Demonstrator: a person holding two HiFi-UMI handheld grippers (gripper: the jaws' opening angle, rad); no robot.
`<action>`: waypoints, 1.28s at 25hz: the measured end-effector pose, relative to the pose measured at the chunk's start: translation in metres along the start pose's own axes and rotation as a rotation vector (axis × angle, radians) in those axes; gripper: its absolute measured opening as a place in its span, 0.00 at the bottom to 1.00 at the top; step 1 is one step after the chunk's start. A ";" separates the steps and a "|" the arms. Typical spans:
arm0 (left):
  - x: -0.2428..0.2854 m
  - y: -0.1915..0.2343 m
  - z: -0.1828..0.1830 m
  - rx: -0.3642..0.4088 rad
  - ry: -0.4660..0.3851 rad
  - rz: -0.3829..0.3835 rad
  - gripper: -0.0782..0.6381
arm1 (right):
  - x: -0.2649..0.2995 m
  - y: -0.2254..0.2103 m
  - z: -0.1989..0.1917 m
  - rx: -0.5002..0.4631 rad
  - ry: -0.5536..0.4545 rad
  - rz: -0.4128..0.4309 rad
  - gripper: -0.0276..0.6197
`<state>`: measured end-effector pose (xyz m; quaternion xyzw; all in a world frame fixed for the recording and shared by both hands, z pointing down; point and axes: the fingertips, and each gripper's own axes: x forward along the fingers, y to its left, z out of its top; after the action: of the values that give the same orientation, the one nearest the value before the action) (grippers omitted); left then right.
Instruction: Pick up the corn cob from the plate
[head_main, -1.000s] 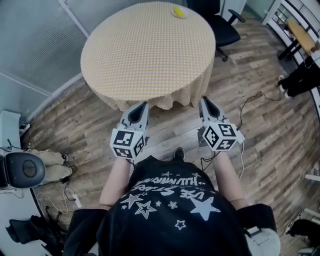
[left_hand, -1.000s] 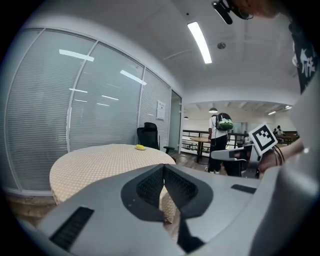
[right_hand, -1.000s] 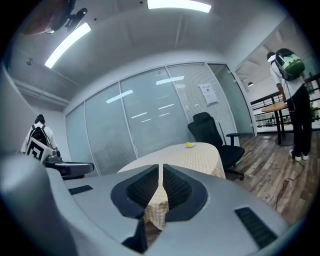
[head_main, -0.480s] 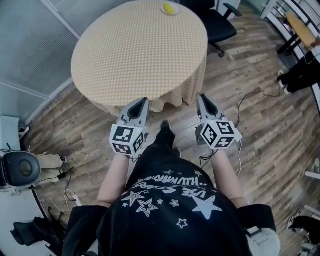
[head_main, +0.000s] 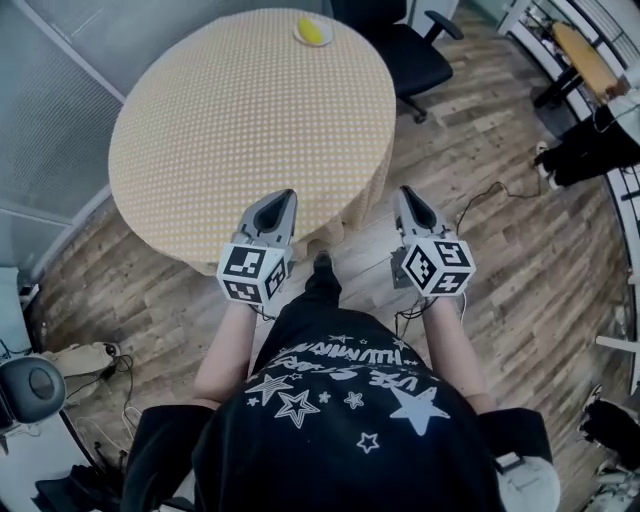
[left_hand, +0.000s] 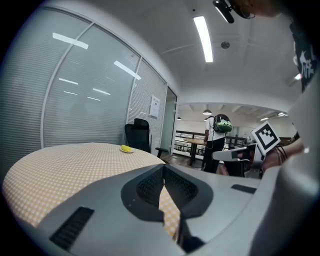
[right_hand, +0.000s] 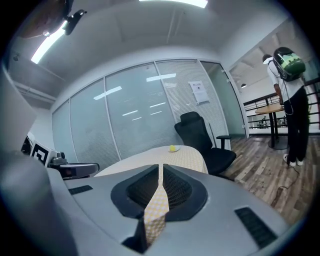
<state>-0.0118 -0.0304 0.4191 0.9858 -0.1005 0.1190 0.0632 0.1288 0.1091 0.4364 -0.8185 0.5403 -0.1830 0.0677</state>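
Left tool (head_main: 284, 195): you held it clenched, empty, at the worktop's (head_main: 200, 130) near edge.
Right tool (head_main: 408, 190): clenched, empty, just off that edge.
Corn cob (head_main: 311, 31): on its plate (head_main: 299, 39), worktop's far side.
Gripper views only: a standing person (left_hand: 216, 145).

A: Tablecloth (head_main: 240, 110)?
B: Woven cloth, matt, finely checked.
A: Floor (head_main: 500, 200)?
B: Wood planks, grainy, faint sheen.
A: Left gripper (head_main: 283, 197), right gripper (head_main: 408, 192)?
B: Smooth matt grey plastic.
A: Wall (head_main: 40, 110)?
B: Frosted glass, finely lined.
A: Shirt (head_main: 340, 440)?
B: Black cloth, white print.
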 end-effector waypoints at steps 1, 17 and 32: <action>0.012 0.006 0.005 0.000 -0.005 -0.003 0.12 | 0.011 -0.008 0.008 -0.003 -0.005 -0.005 0.11; 0.129 0.097 0.034 -0.076 0.020 0.024 0.12 | 0.156 -0.082 0.083 -0.019 0.020 -0.058 0.11; 0.164 0.163 0.054 -0.108 -0.003 0.206 0.12 | 0.311 -0.089 0.121 -0.086 0.106 0.095 0.11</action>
<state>0.1217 -0.2271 0.4242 0.9655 -0.2078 0.1180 0.1037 0.3592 -0.1478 0.4226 -0.7833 0.5887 -0.1992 0.0126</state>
